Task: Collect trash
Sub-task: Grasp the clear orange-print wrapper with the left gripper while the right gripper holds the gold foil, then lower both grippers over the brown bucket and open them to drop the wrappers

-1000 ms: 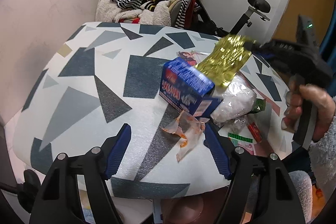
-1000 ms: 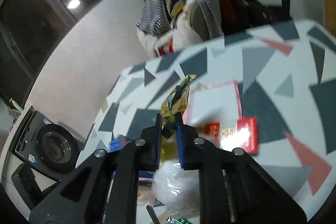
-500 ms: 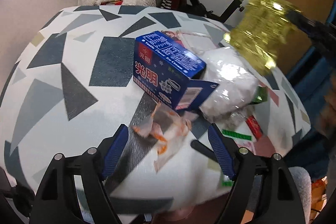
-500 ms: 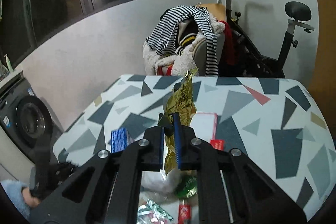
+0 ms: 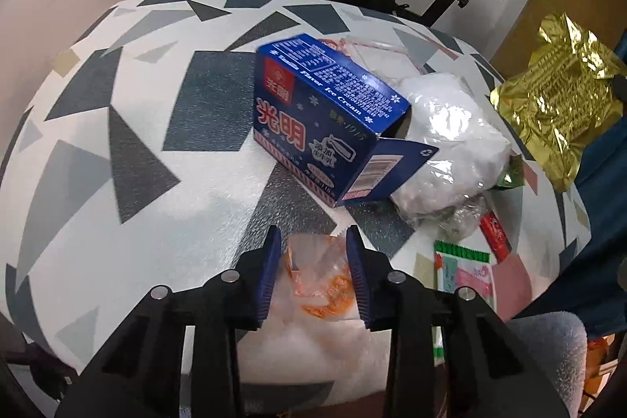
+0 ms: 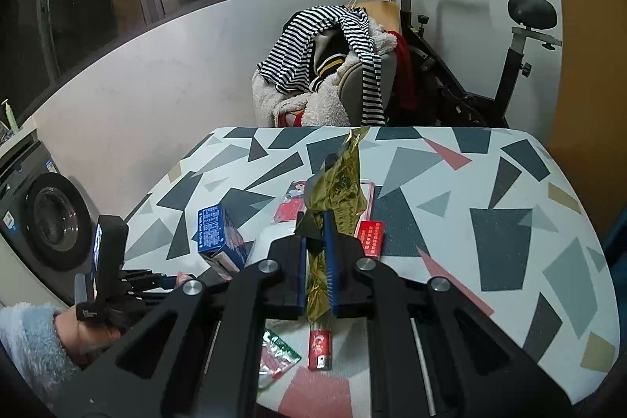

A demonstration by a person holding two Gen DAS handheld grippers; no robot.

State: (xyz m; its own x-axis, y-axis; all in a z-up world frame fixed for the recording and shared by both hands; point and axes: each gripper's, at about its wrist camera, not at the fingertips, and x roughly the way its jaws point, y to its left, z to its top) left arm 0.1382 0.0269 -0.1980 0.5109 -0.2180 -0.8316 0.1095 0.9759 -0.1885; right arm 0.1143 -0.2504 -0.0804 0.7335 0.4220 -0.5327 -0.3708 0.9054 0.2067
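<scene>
My left gripper [image 5: 313, 241] is closed on a clear and orange plastic wrapper [image 5: 319, 281] at the near edge of the patterned table [image 5: 129, 151]. My right gripper [image 6: 313, 222] is shut on a crumpled gold foil wrapper [image 6: 339, 183] and holds it above the table; the foil also shows at the right in the left wrist view [image 5: 556, 104]. A blue ice cream box [image 5: 325, 116] lies open on the table beside a white plastic bag [image 5: 450, 143]. Small red and green packets [image 5: 466, 261] lie near the right front edge.
A chair heaped with striped clothes [image 6: 329, 65] and an exercise bike [image 6: 470, 65] stand behind the table. A washing machine [image 6: 43, 218] is at the left. Red packets [image 6: 370, 237] and a flat white packet lie mid-table.
My left gripper moved forward and closed on the clear and orange wrapper. My right gripper lifted the gold foil up and away to the right, clear of the box.
</scene>
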